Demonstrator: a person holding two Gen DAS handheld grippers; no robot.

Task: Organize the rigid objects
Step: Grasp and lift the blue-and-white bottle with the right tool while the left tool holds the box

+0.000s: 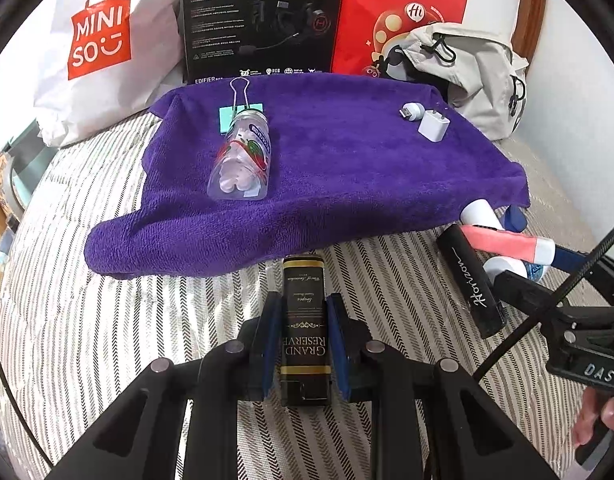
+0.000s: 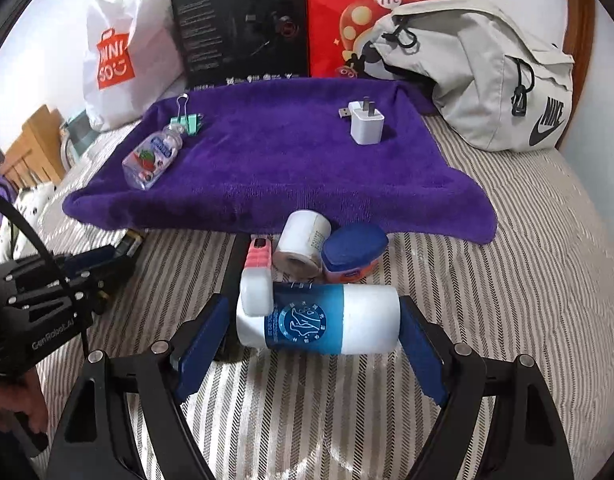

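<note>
Left gripper [image 1: 305,344] is clamped on a black "Grand Reserve" box [image 1: 305,320], its blue pads pressed to the two long sides; the box lies on the striped bedspread [image 1: 107,320] just short of the purple towel [image 1: 327,168]. Right gripper [image 2: 307,340] stands spread wide around a blue-and-white bottle [image 2: 327,320] lying crosswise between its pads, apparently touching neither.

Judged step: carry the box onto the towel, where a clear candy bottle [image 1: 243,160], a binder clip [image 1: 237,104] and a white USB charger [image 1: 434,125] already lie. To do it well — lift clear of the towel's raised front fold before moving forward, and set the box down in the bare middle, well apart from the candy bottle. The right gripper should close on the bottle's straight white body, not on the pink-and-white tube [image 2: 257,276] resting against it.

Only the right wrist view shows the tape roll [image 2: 303,246] and the blue-lidded jar [image 2: 353,252] behind the bottle; only the left shows the black "Horizon" tube [image 1: 471,280] lying beside them.
</note>
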